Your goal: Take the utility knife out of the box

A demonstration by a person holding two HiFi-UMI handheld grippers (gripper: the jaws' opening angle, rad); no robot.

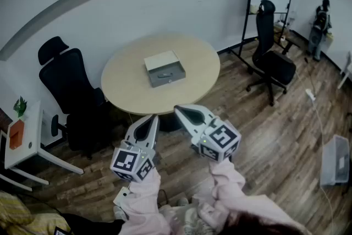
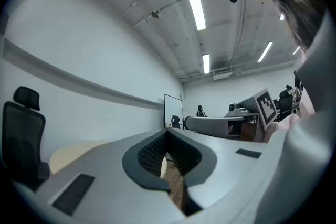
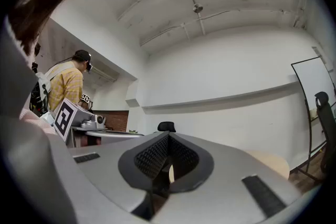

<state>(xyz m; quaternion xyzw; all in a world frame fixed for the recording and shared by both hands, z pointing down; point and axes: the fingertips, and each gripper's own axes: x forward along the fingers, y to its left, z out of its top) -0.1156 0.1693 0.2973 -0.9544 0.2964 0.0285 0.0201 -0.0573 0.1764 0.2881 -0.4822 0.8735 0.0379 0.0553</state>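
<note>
Sitting closed, the grey metal box (image 1: 164,69) lies well inside the rim of the round beige worktop (image 1: 126,82); the utility knife is hidden. Left tongs (image 1: 154,118) and right tongs (image 1: 176,109), both closed and empty, hover short of the near edge above bare wooden floor (image 1: 264,135).

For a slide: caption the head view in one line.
Shut left hand-held gripper and shut right hand-held gripper poised short of the grey box on the round table.

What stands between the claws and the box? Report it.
Nothing visible stands between the left claw or right claw and the box on the round table. Its lid looks shut, hiding the utility knife.
</note>
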